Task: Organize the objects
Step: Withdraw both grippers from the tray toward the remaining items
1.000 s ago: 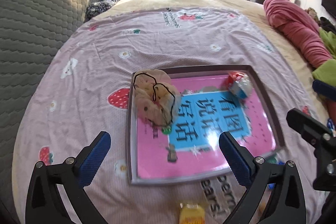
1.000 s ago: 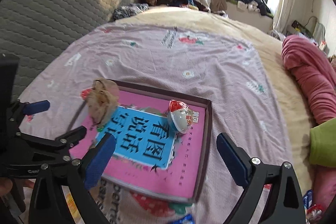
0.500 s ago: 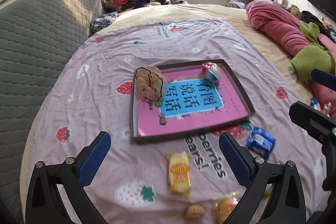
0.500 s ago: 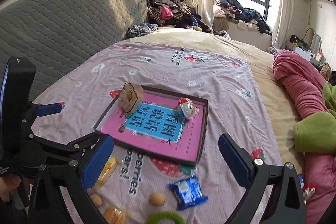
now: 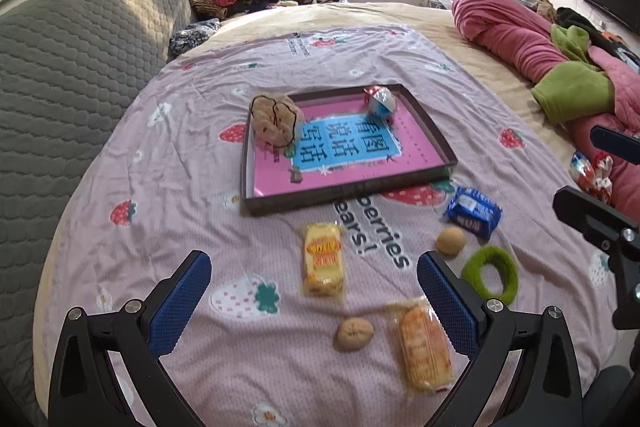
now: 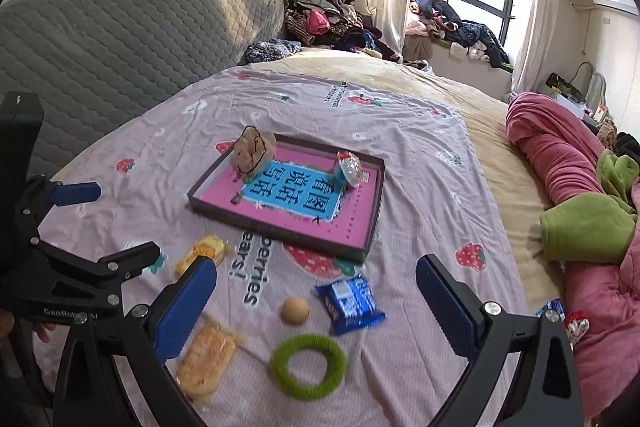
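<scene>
A shallow box (image 5: pixel 430 131) (image 6: pixel 374 211) with a pink and blue lining lies on the bed; a tan scrunchie (image 5: pixel 276 121) (image 6: pixel 254 149) and a red-white wrapped sweet (image 5: pixel 380 101) (image 6: pixel 349 167) sit inside. In front of it lie two yellow snack packs (image 5: pixel 323 259) (image 5: pixel 423 345), two walnuts (image 5: pixel 354 333) (image 5: pixel 451 241), a blue packet (image 5: pixel 474 213) (image 6: pixel 351 303) and a green ring (image 5: pixel 490 279) (image 6: pixel 308 365). My left gripper (image 5: pixel 314 303) is open above the snacks, holding nothing. Over the ring and walnut (image 6: pixel 295 310) my right gripper (image 6: pixel 316 307) is open and empty.
A pink sheet with strawberry prints (image 5: pixel 180 155) covers the bed. A grey quilted headboard (image 5: pixel 72 59) runs along the left. Pink and green blankets (image 5: pixel 560 67) pile up on the right, with more wrapped sweets (image 5: pixel 592 173) beside them. Clothes heap by the window (image 6: pixel 452 15).
Both grippers have pulled back and up from the box, so the snack packs, walnuts, blue packet and green ring came into view. Both stay open.
</scene>
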